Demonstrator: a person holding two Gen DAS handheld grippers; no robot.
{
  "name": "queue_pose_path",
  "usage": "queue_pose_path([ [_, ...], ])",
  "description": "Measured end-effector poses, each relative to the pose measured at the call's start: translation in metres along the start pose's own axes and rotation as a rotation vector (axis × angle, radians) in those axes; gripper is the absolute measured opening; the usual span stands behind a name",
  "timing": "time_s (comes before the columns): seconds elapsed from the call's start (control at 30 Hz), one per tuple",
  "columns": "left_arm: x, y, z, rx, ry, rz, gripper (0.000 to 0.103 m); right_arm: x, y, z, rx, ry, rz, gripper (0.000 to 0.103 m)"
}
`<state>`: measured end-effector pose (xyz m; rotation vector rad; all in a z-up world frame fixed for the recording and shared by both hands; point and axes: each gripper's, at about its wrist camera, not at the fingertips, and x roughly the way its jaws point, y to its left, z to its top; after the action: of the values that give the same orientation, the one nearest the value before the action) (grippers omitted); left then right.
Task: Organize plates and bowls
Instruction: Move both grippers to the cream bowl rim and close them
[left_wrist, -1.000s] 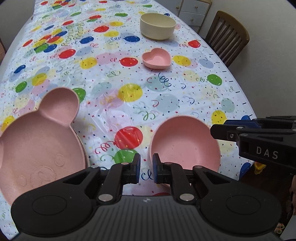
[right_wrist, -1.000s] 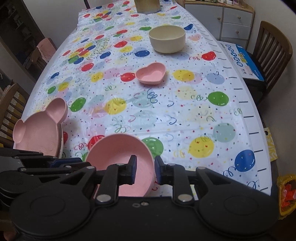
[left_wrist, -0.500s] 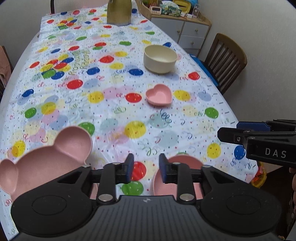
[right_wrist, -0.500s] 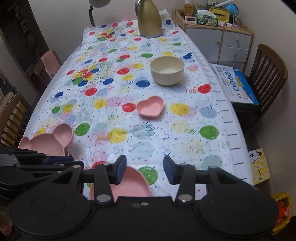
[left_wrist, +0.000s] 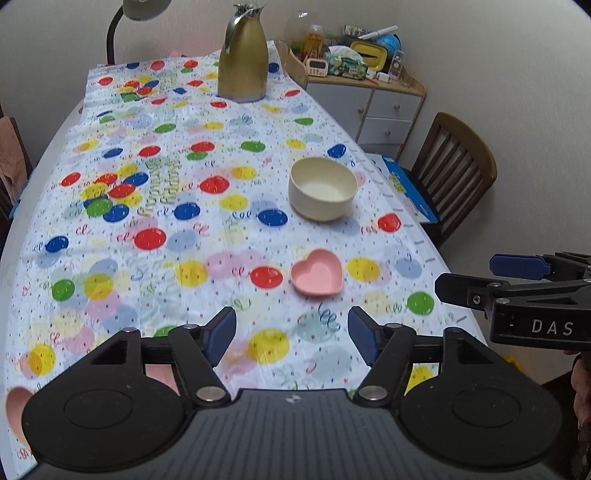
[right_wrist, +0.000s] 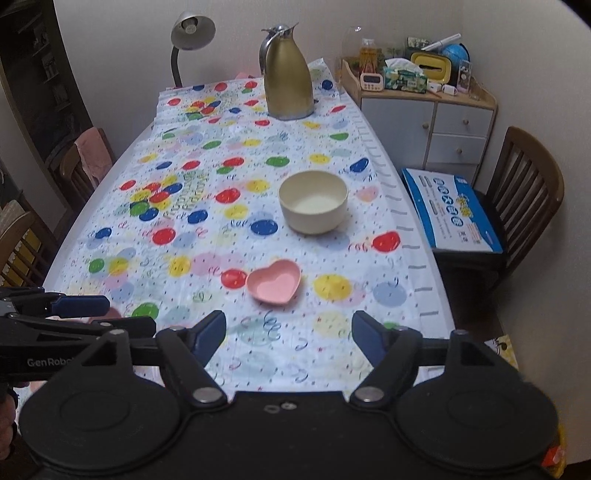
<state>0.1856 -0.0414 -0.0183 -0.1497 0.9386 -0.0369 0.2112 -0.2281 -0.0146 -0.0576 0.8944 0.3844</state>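
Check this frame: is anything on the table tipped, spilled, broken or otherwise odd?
Nothing stands out. The cream bowl and pink heart dish sit upright and apart on the tablecloth, with no spill visible. The gold jug stands upright at the far end. Both tools, left and right, are open and empty.

One cream bowl (left_wrist: 323, 188), one heart dish (left_wrist: 318, 272), perhaps one pink plate (left_wrist: 16, 410), mostly hidden

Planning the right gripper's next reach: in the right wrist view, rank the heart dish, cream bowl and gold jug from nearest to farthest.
1. Heart dish: nearest, just ahead of the right gripper.
2. Cream bowl: mid-table, slightly right.
3. Gold jug: far end.
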Motion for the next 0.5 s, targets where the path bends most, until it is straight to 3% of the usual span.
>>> queue_pose_path([
  [0.37, 0.037, -0.003, 0.046, -0.054, -0.006, 0.043, 0.079, 0.02, -0.016, 0.048, -0.034, -0.038, 0.031, 0.089],
  [0.5, 0.059, 0.001, 0.065, -0.102, 0.017, 0.059, 0.079, 0.03, -0.022, 0.065, -0.053, -0.052, 0.04, 0.1],
])
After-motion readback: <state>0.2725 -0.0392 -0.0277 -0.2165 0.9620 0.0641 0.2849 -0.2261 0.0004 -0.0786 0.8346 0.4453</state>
